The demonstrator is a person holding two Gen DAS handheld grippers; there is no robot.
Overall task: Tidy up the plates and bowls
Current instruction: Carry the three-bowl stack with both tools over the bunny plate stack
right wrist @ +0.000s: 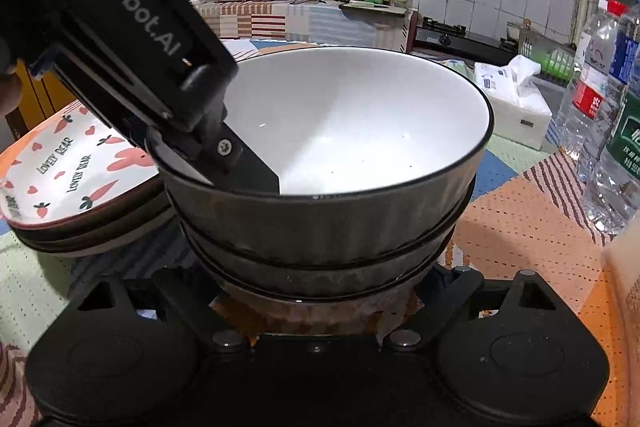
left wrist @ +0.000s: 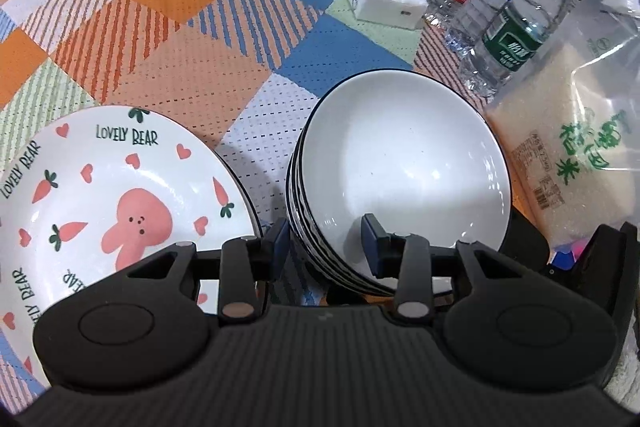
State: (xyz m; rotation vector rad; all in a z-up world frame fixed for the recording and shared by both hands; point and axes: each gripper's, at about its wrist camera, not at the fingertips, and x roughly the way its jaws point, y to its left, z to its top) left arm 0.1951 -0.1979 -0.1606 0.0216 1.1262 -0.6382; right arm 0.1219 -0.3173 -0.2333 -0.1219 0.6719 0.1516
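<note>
Two stacks share the checked tablecloth [left wrist: 180, 39]: bunny plates [left wrist: 116, 195] left, black-rimmed bowls [left wrist: 404, 163] right. Left gripper [left wrist: 326, 247] straddles the top bowl's near rim, fingers apart. Right gripper [right wrist: 320, 287] sits low against the bowl stack, fingers wide either side of its base.

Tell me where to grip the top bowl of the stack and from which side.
Grip the top bowl by its thin black rim, one finger inside, one outside, coming from above. It sits nested in the bowls below, so only the rim is exposed. The left gripper already straddles it.
</note>
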